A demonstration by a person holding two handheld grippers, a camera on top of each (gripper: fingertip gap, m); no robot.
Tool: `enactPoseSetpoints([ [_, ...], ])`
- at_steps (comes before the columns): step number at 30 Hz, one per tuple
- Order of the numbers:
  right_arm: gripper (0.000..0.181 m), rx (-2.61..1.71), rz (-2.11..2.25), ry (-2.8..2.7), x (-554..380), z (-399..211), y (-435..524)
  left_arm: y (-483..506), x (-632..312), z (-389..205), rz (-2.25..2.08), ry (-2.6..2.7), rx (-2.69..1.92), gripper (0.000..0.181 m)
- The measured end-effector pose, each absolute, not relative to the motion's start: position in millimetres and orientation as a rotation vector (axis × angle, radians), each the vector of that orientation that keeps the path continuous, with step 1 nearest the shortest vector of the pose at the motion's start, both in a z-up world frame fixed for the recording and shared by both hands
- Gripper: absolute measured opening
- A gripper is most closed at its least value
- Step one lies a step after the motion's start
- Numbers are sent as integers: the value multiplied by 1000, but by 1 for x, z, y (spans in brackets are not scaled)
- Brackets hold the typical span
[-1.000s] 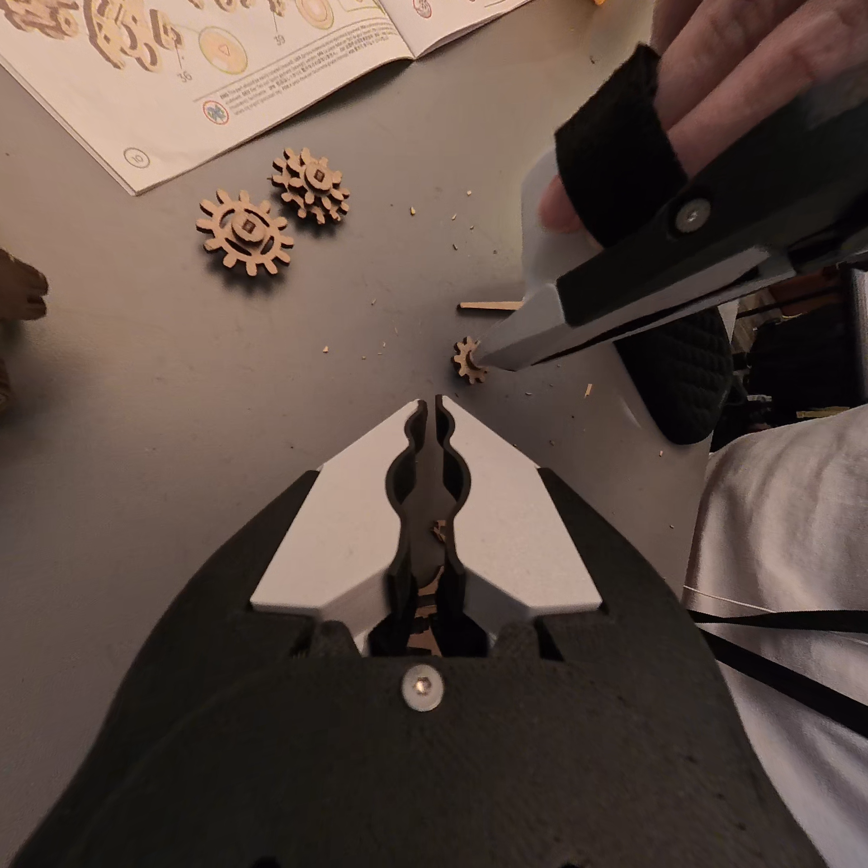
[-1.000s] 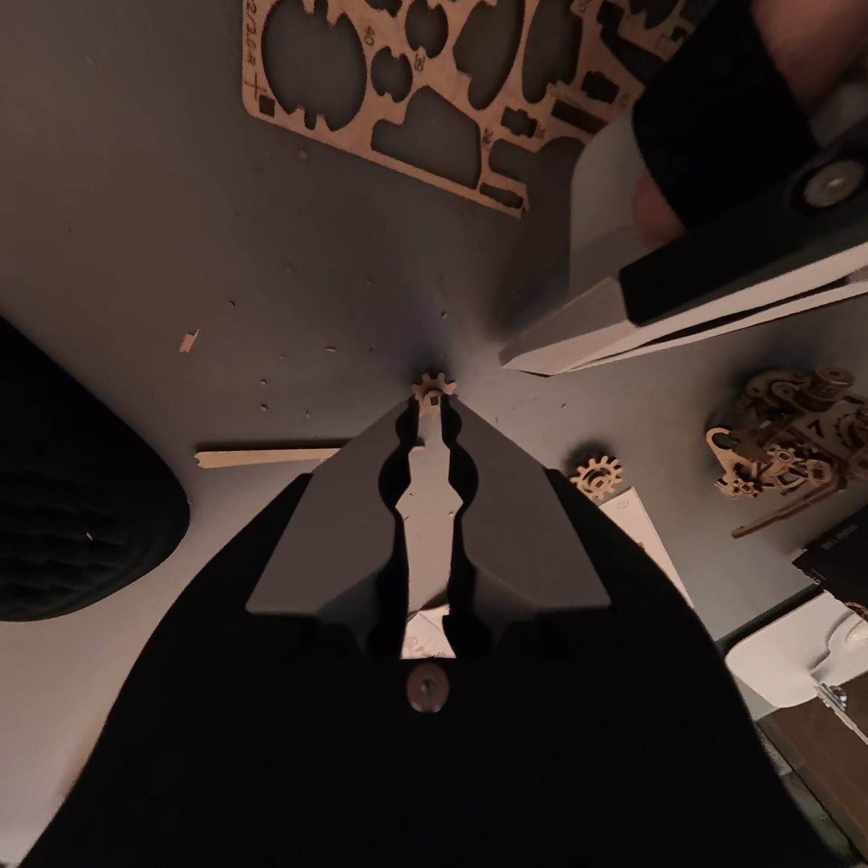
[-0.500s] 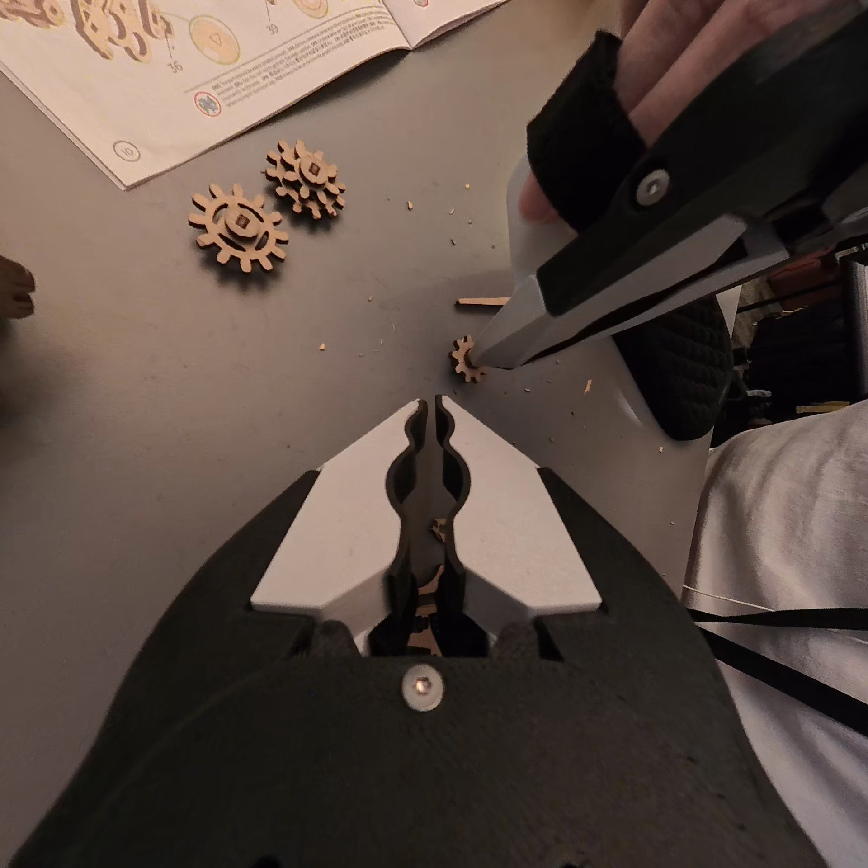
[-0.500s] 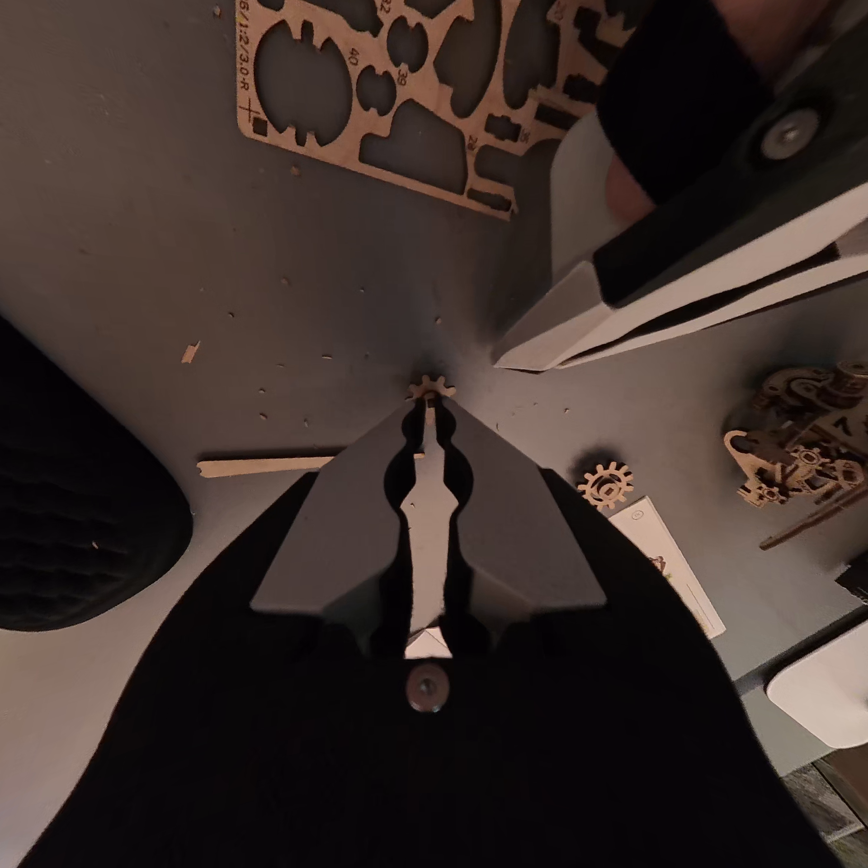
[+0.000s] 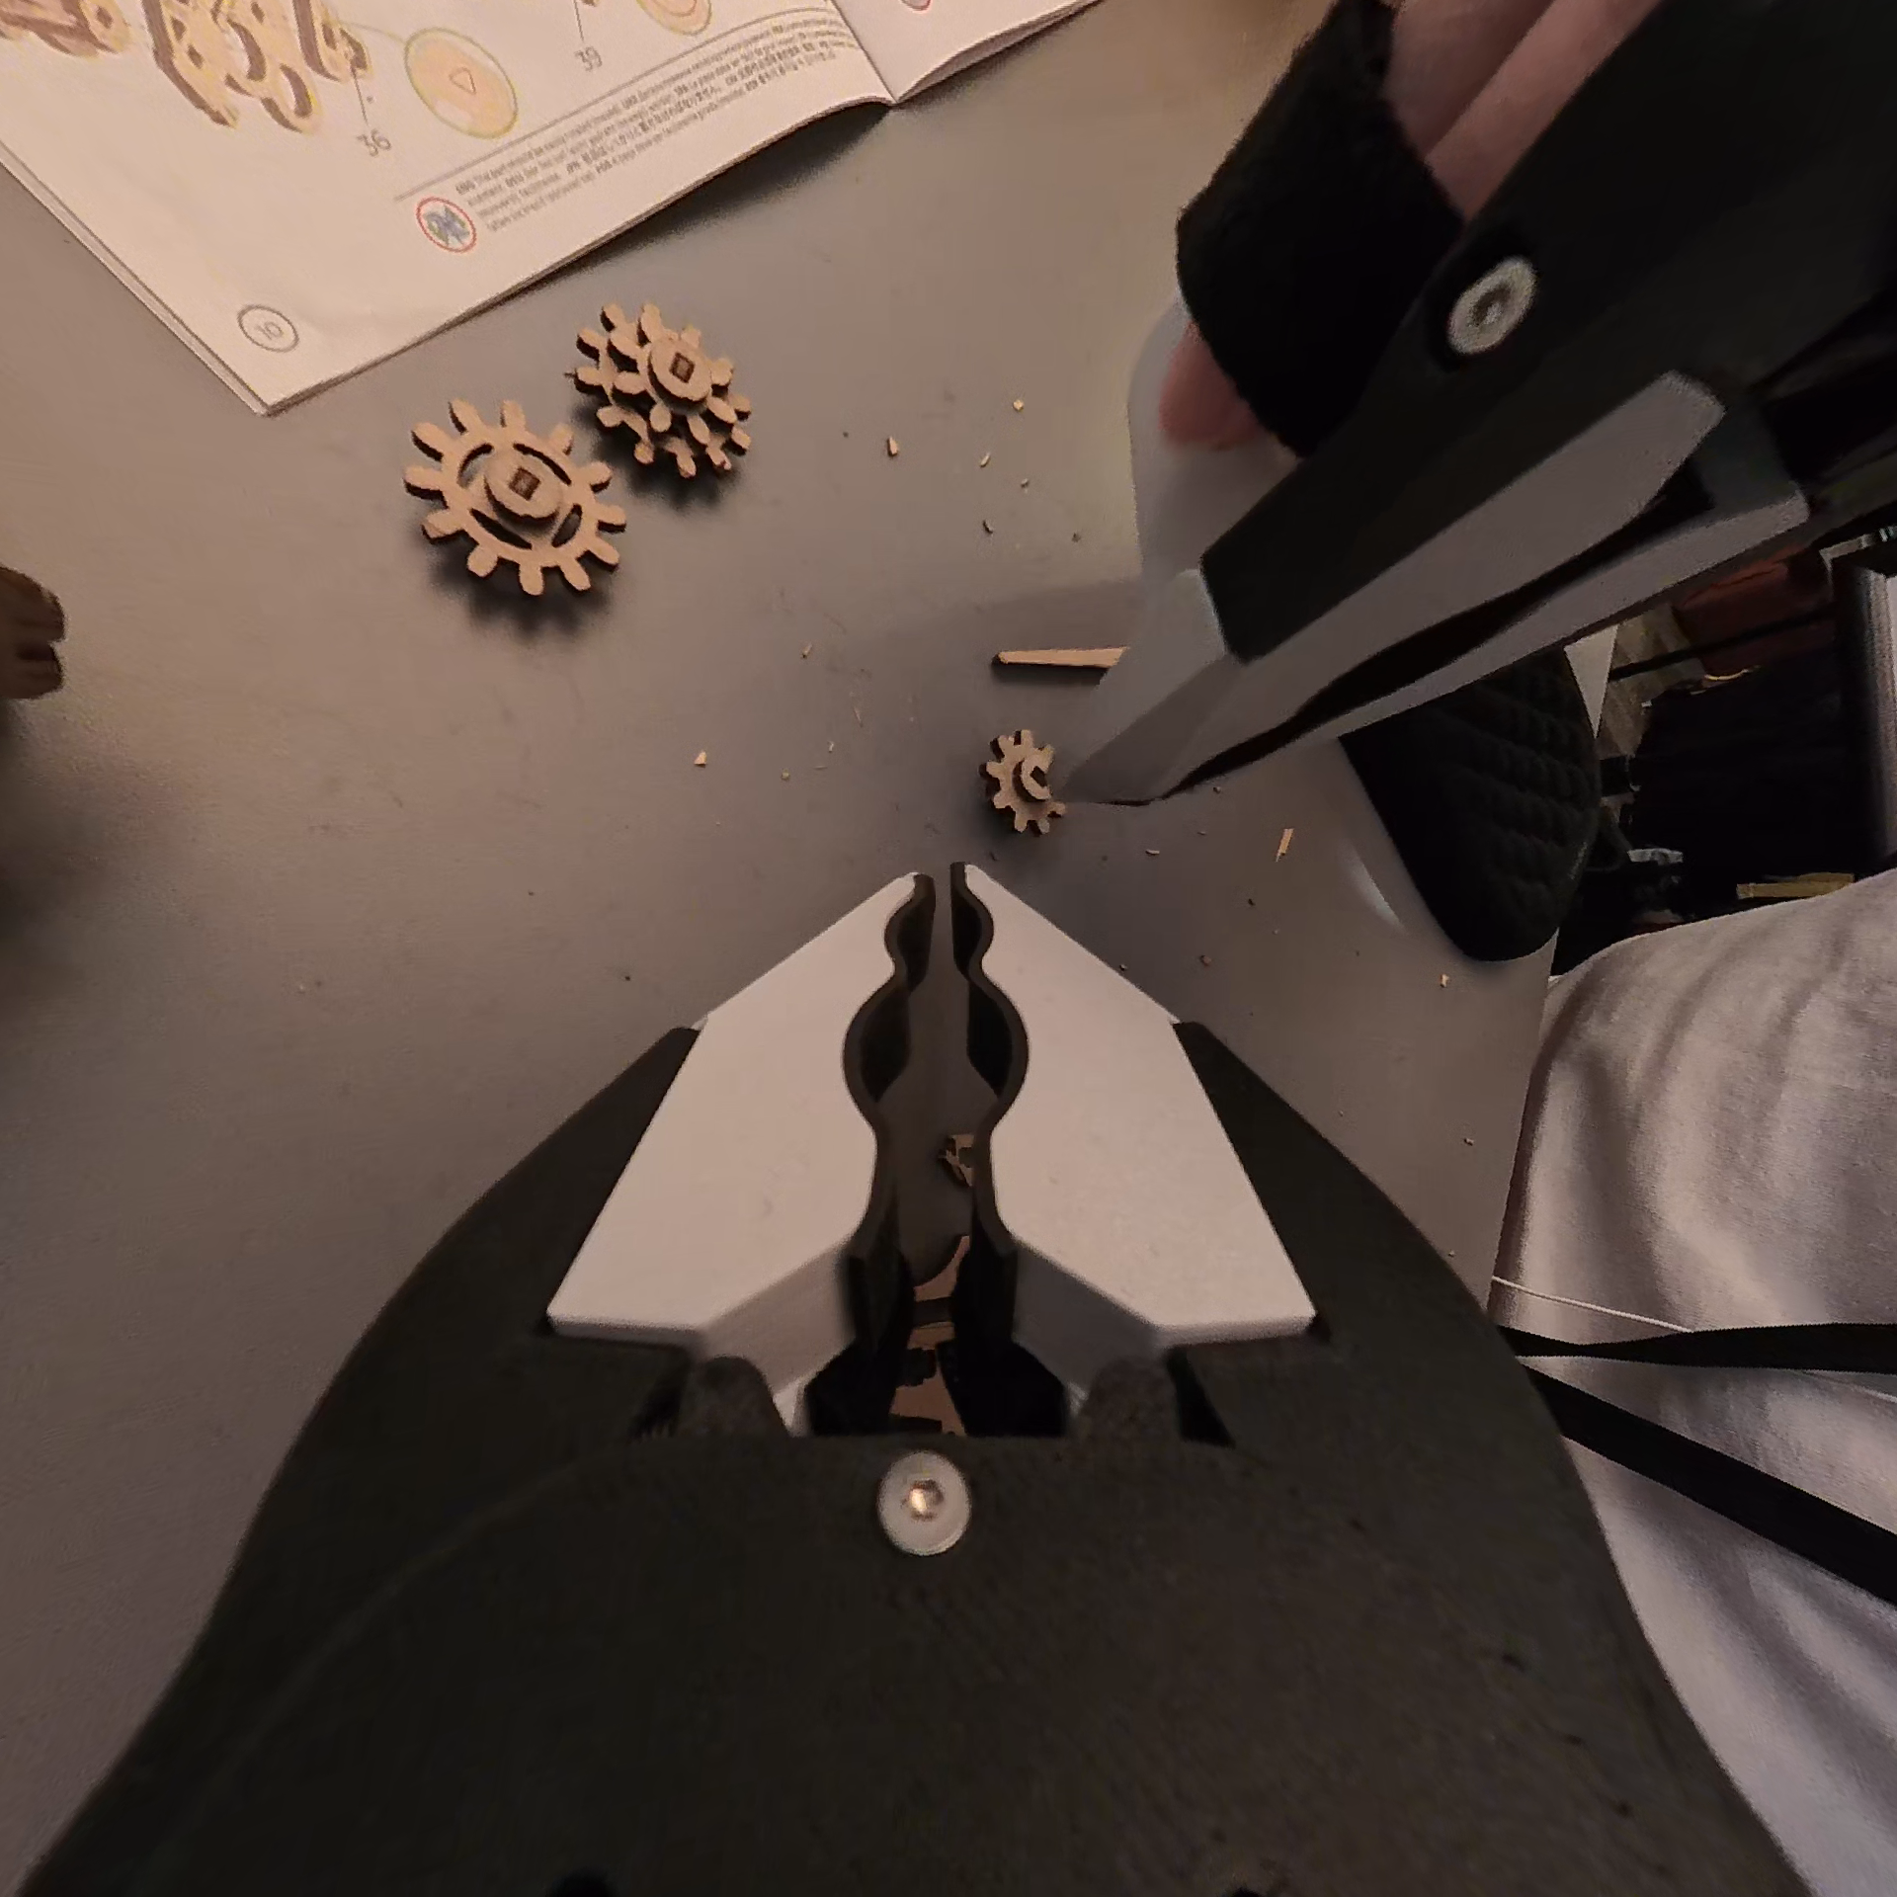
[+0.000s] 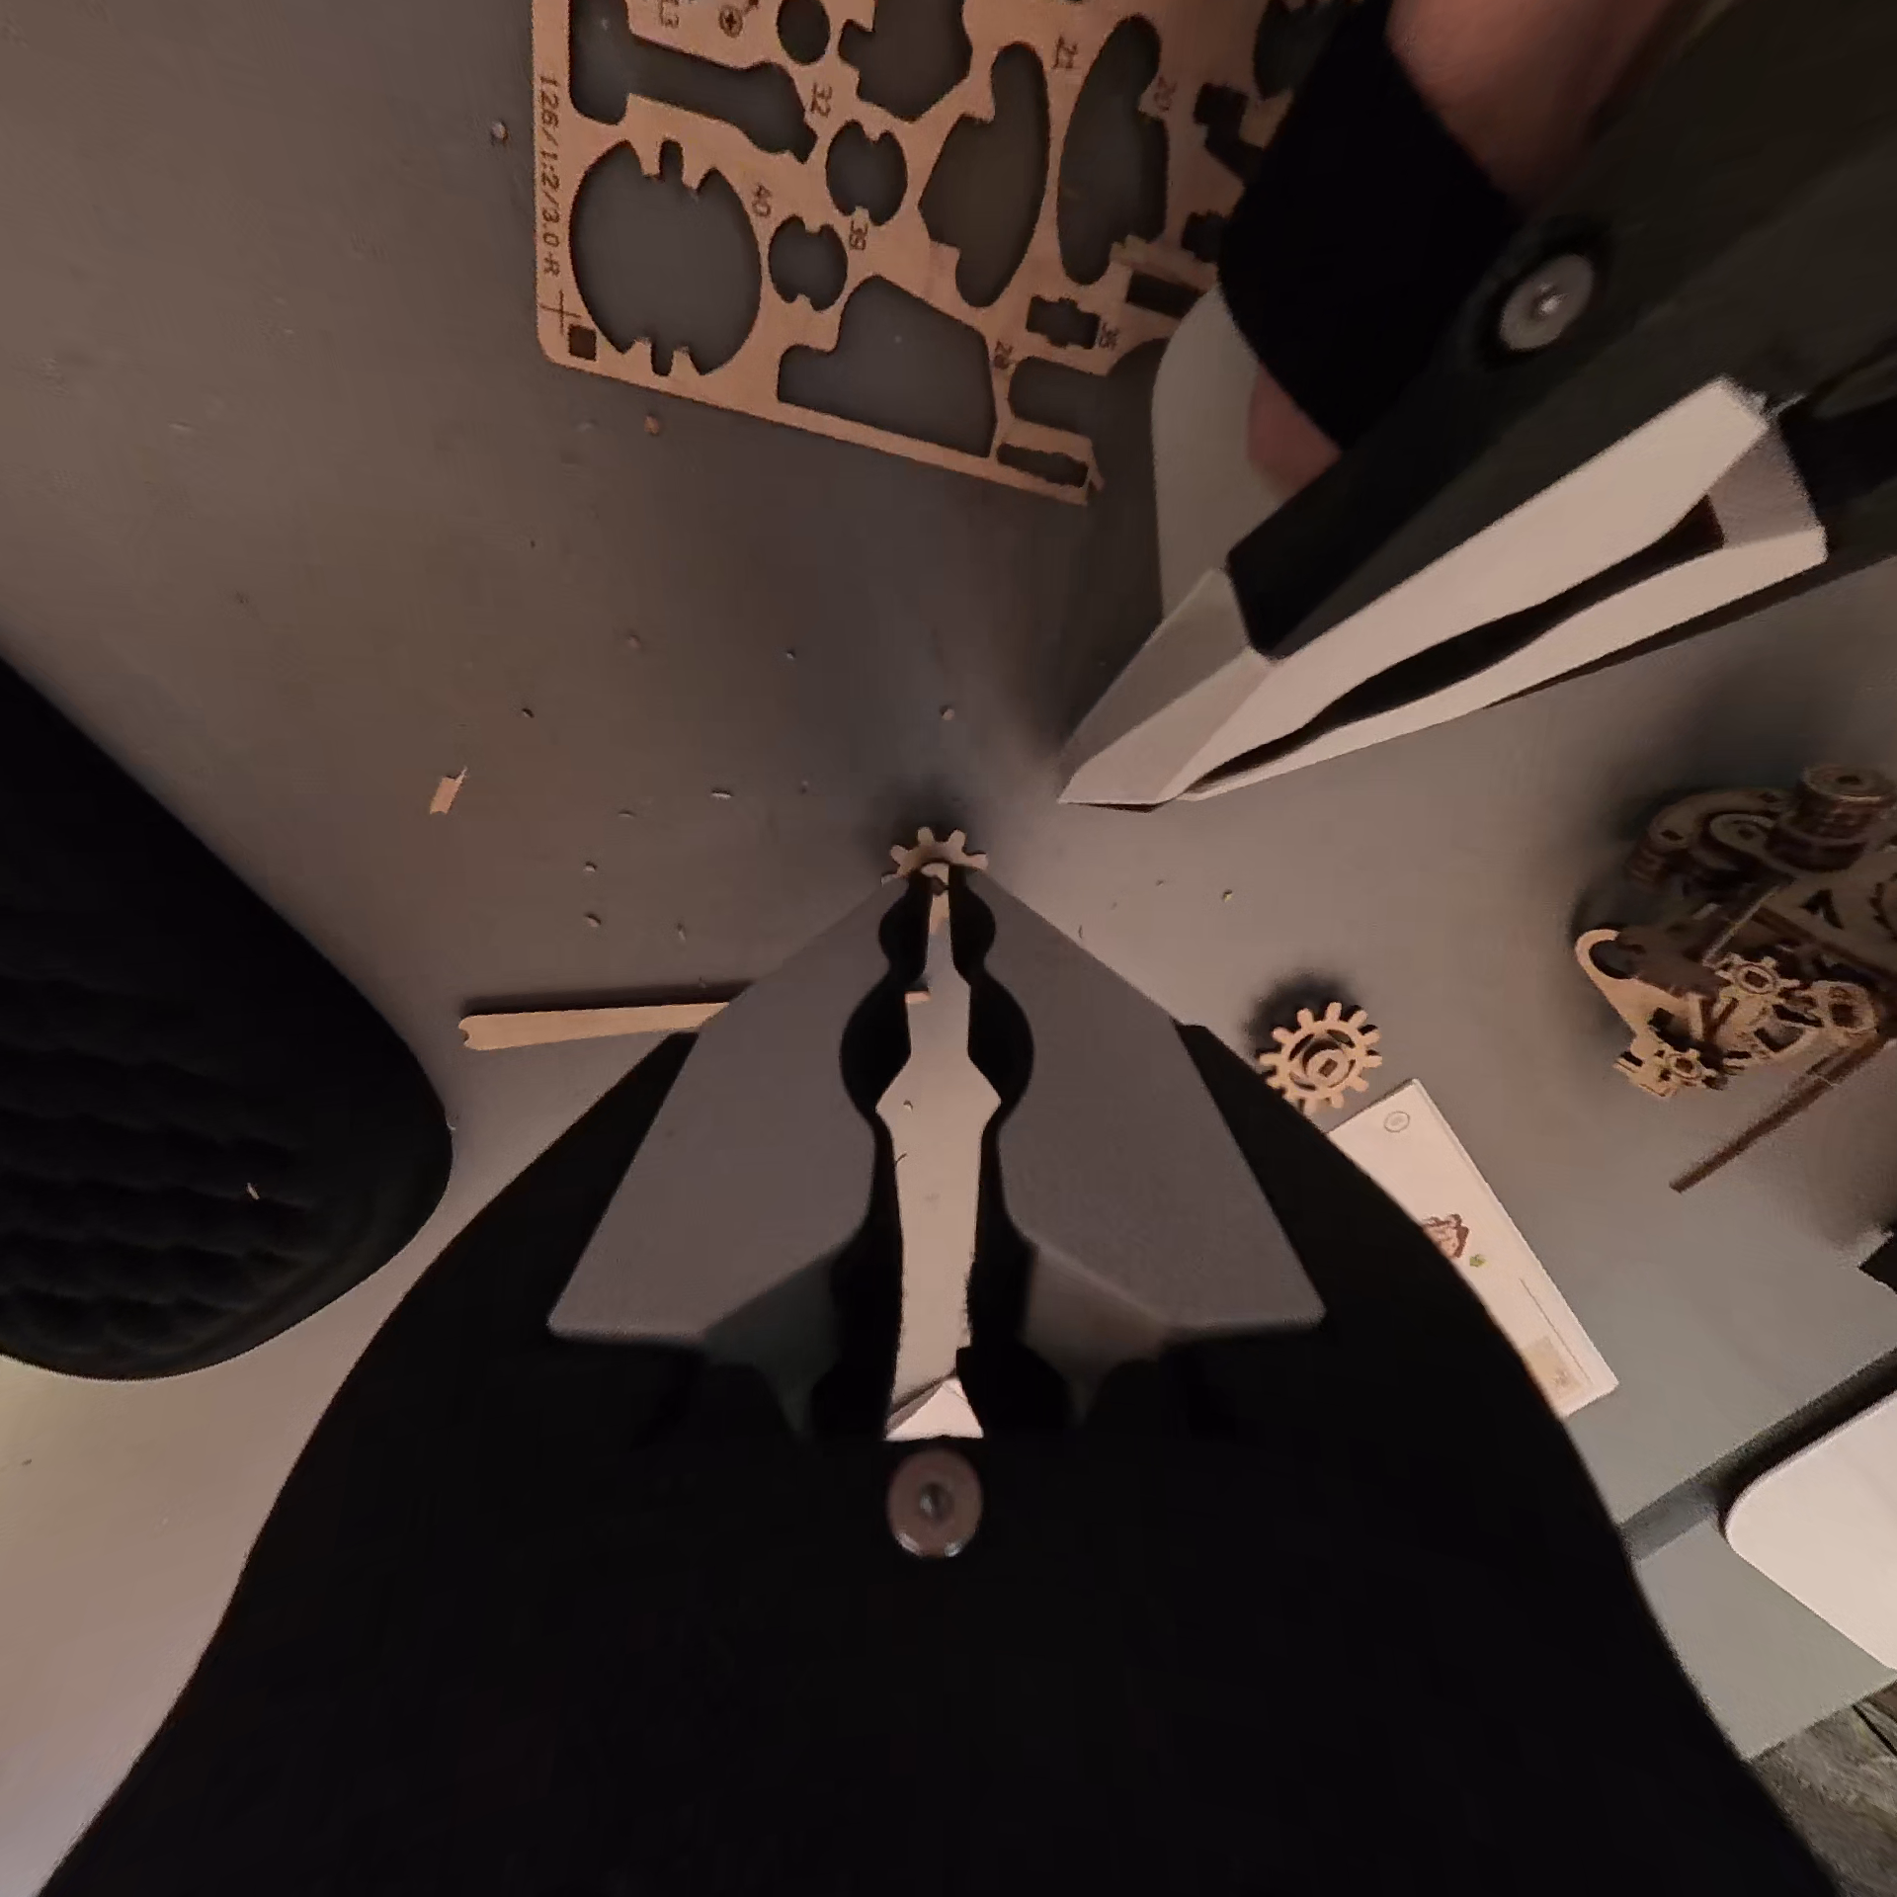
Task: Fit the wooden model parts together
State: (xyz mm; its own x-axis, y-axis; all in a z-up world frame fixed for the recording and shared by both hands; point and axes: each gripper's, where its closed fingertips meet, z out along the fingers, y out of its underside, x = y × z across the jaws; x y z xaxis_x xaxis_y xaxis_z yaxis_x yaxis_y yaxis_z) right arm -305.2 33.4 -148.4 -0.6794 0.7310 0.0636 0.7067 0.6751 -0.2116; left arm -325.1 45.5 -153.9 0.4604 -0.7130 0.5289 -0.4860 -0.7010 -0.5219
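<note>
1. The table (image 5: 257, 924) was flat and grey, and the light was dim and warm; tiny wood chips (image 5: 891, 446) lay all over it.
2. An open instruction booklet (image 5: 308, 205) lay at the far side in the left wrist view; just beside it sat two bigger wooden gears (image 5: 513, 498), close to each other.
3. In the right wrist view a flat wooden sheet with cut-out holes (image 6: 821, 257) lay at the far side; a thin wooden stick (image 6: 595, 1023) lay flat near the right gripper's fingers; a partly built wooden model (image 6: 1745, 944) sat off to the right, with one more gear (image 6: 1319, 1057) near it.
4. A black padded thing (image 6: 154, 1027) sat at the table edge on the left of that view; a person's white clothing (image 5: 1694, 1232) showed at the right of the left wrist view.
5. The small wooden gear (image 5: 1019, 780) stood on its edge on the table; the right gripper (image 6: 932, 891) had its tips pinched on the hub of this small gear.
6. The left gripper (image 5: 942, 875) was squeezed nearly closed, with only a thin slit at the tips; bits of wood (image 5: 960, 1150) showed deep between its fingers, but I could not tell if it gripped them.
7. The small gear lay just past the left gripper's tips and a little to the right, not touching them.
</note>
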Motion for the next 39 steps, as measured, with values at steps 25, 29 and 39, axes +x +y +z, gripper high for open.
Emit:
enactPoseSetpoints([
  [25, 2, -1193, 188, -2743, -302, -156, 35, 46, -325, -153, -1083, 1023, -2413, 2],
  [29, 2, -1181, 193, -2760, -302, -156, 35, 46, -325, -153, -1086, 1021, -2413, 2],
  [39, 1, -1196, 179, -2771, -302, -156, 34, 45, -324, -153, -1090, 1021, -2413, 2],
])
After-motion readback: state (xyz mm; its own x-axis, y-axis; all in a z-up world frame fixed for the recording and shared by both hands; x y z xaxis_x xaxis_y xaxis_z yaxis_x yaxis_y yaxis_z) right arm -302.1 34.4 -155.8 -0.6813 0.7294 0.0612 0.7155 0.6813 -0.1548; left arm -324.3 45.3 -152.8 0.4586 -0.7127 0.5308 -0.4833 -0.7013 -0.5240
